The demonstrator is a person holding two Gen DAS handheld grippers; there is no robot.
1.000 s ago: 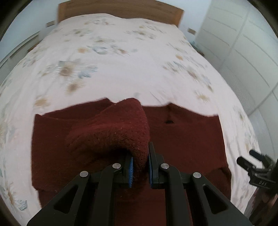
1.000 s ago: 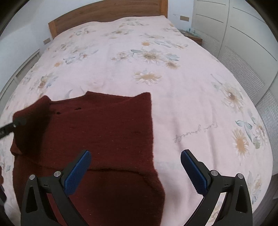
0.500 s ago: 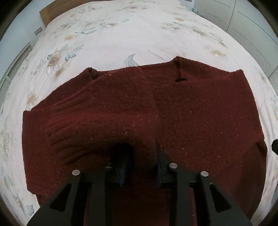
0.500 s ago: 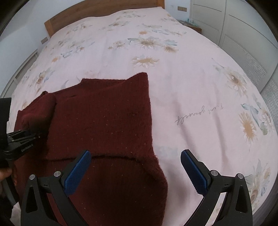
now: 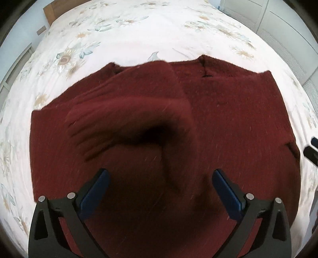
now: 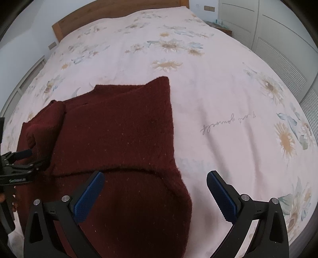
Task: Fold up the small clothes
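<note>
A dark red knitted sweater lies flat on the bed; it also shows in the right wrist view. Its left sleeve is folded across the body and looks blurred, dropping onto it. My left gripper is open and empty just above the sweater, the sleeve cuff just ahead of the fingers. It shows at the left edge of the right wrist view. My right gripper is open and empty over the sweater's lower right edge.
The bed has a pale floral cover. A wooden headboard stands at the far end. White louvred wardrobe doors run along the right side. The right gripper's tip shows at the right edge of the left wrist view.
My left gripper has opened and let go of the sleeve, which now falls across the sweater's body. The right gripper stays open and has shifted slightly.
</note>
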